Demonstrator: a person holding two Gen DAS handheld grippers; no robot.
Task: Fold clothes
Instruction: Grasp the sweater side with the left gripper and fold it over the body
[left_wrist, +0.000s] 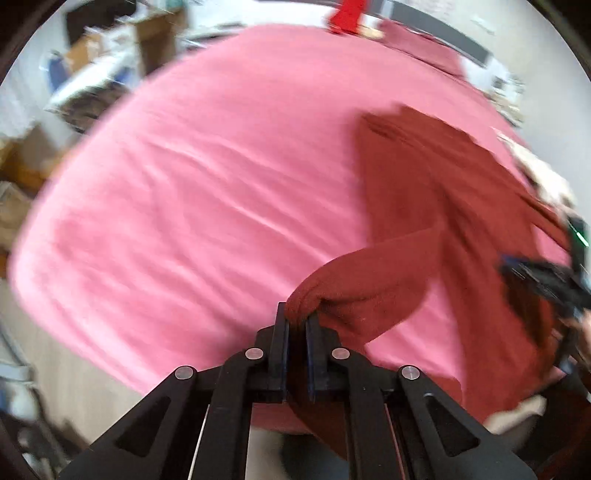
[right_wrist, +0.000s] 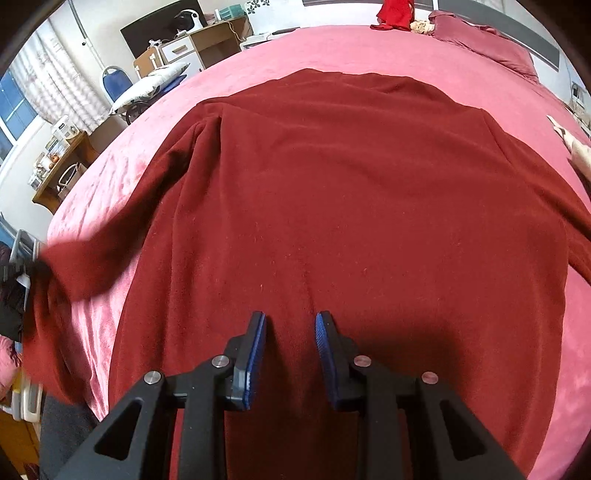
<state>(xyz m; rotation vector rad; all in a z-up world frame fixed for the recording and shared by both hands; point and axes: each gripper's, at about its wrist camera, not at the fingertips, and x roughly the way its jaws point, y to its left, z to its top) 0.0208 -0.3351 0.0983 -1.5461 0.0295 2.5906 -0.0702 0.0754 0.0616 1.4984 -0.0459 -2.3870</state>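
A dark red fleece garment (right_wrist: 351, 206) lies spread on a pink bed (right_wrist: 332, 48). My left gripper (left_wrist: 296, 317) is shut on the end of the garment's sleeve (left_wrist: 369, 280) and holds it lifted above the bed; the view is blurred by motion. My right gripper (right_wrist: 290, 321) is open and empty, hovering just over the near part of the garment's body. In the right wrist view the left gripper (right_wrist: 14, 288) shows at the far left edge with the sleeve (right_wrist: 92, 266) stretched to it. In the left wrist view the right gripper (left_wrist: 543, 280) shows at the right edge.
A bright red cloth (right_wrist: 395, 14) and a pink pillow (right_wrist: 487, 40) lie at the bed's far end. A desk, drawers and a blue chair (right_wrist: 114, 79) stand to the left of the bed. A pale item (right_wrist: 576, 147) lies at the bed's right edge.
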